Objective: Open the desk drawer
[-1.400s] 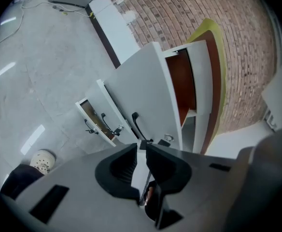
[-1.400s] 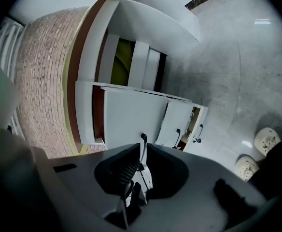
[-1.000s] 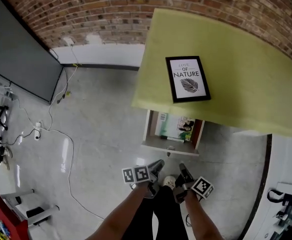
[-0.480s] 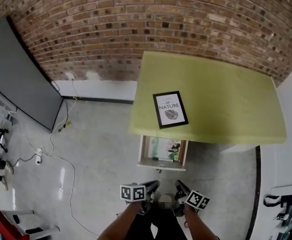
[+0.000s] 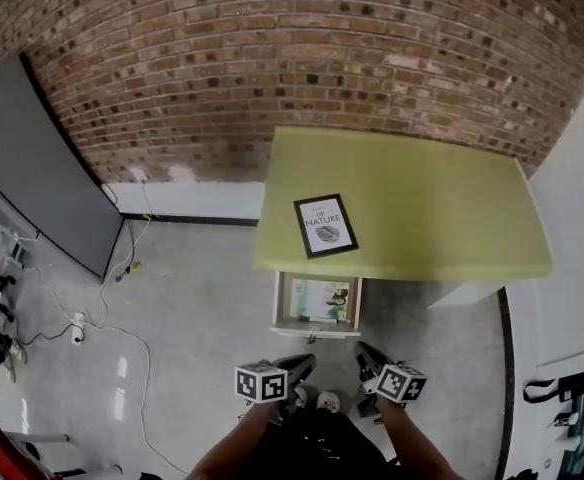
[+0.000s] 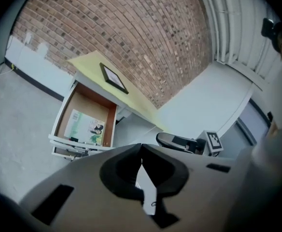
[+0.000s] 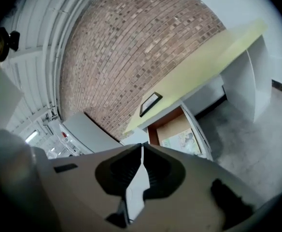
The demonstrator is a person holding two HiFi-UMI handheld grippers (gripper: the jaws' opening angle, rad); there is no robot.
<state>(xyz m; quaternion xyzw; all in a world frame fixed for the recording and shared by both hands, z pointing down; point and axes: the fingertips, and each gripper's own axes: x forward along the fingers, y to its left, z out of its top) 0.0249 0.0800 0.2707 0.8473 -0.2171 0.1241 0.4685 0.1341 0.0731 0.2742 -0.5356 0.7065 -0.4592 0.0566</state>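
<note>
The white drawer (image 5: 317, 306) stands pulled out from under the yellow-green desk (image 5: 432, 208), with a printed booklet (image 5: 322, 296) lying flat inside. Both grippers hang well short of the drawer's front, close to the person's body. My left gripper (image 5: 300, 370) is shut with nothing in it, and its tips meet in the left gripper view (image 6: 141, 146). My right gripper (image 5: 368, 358) is also shut and empty, tips touching in the right gripper view (image 7: 142, 147). The drawer (image 6: 85, 120) shows open from the left, and the drawer (image 7: 179, 132) shows open from the right too.
A black-framed print (image 5: 325, 225) lies on the desk top. Behind the desk runs a brick wall (image 5: 272, 58). A grey panel (image 5: 32, 178) leans at the left, with cables (image 5: 102, 318) trailing over the concrete floor. A white wall (image 5: 572, 258) borders the right.
Both grippers have risen and drawn back from the drawer, rolling as they went. The desk and drawer now look smaller and farther away. The drawer stays open.
</note>
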